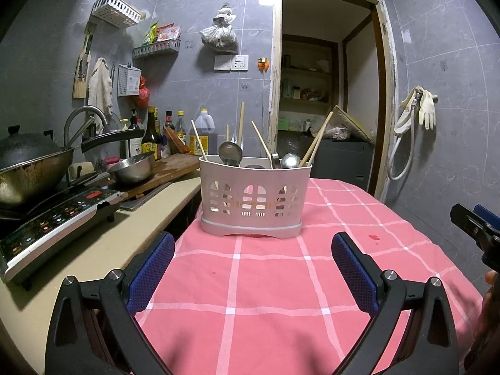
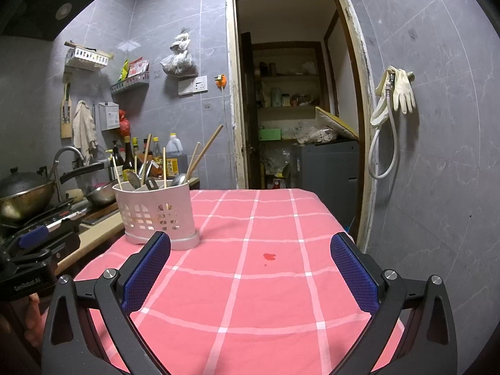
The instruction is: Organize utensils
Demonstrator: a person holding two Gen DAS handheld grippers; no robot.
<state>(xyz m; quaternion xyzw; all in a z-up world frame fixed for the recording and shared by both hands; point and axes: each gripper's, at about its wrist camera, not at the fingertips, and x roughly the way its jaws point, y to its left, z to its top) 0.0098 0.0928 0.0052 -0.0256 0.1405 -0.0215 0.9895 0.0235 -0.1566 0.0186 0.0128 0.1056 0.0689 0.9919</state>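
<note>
A white perforated utensil caddy [image 1: 254,200] [image 2: 157,214] stands on the pink checked tablecloth [image 1: 268,281] [image 2: 250,268]. Metal spoons [image 1: 230,153] and several wooden chopsticks [image 1: 316,140] stick out of its top. My left gripper [image 1: 253,268] is open, hovering just in front of the caddy with nothing between its blue pads. My right gripper [image 2: 250,268] is also open and empty, to the right of the caddy over the cloth. In the left wrist view the right gripper [image 1: 478,228] shows at the right edge; the left gripper [image 2: 34,247] appears at the left edge of the right wrist view.
To the left runs a beige counter [image 1: 103,250] with an induction cooker [image 1: 53,222], a wok [image 1: 31,172], a steel bowl [image 1: 132,168], a cutting board [image 1: 168,168] and sauce bottles [image 1: 151,137]. An open doorway [image 1: 325,93] lies behind the table. A red stain [image 2: 268,256] marks the cloth.
</note>
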